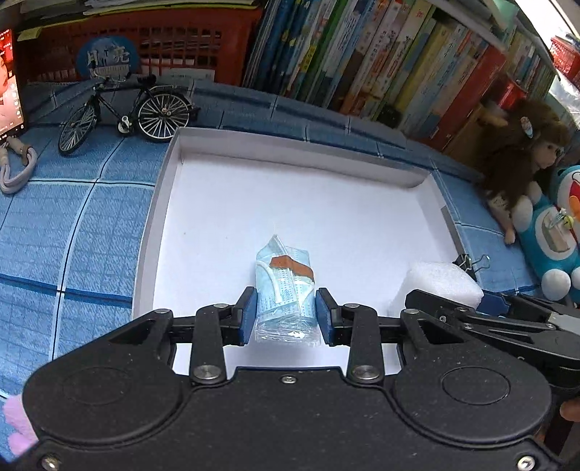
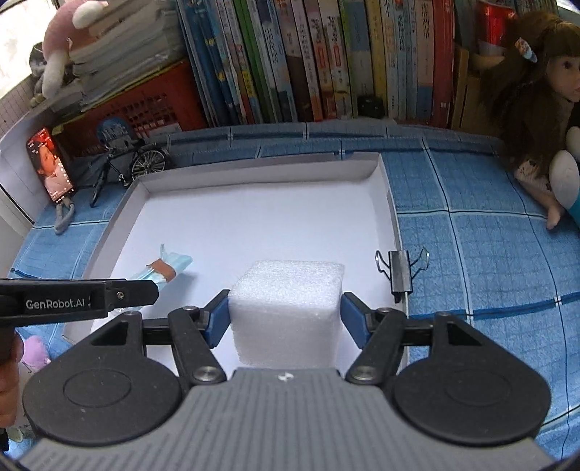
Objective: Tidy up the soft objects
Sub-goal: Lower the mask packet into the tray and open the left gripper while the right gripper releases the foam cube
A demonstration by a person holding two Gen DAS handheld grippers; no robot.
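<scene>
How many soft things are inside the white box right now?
2. The pack of face masks lies between the left gripper fingers; the white foam block sits between the right gripper fingers, near the binder clip.

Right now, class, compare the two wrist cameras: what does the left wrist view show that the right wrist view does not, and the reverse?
Only the left wrist view shows the blue Doraemon plush and the left gripper with its pads at the mask pack. Only the right wrist view shows the pink plush on the stacked books and the right gripper around the foam block. Both show the white tray, doll, model bicycle and binder clip.
</scene>
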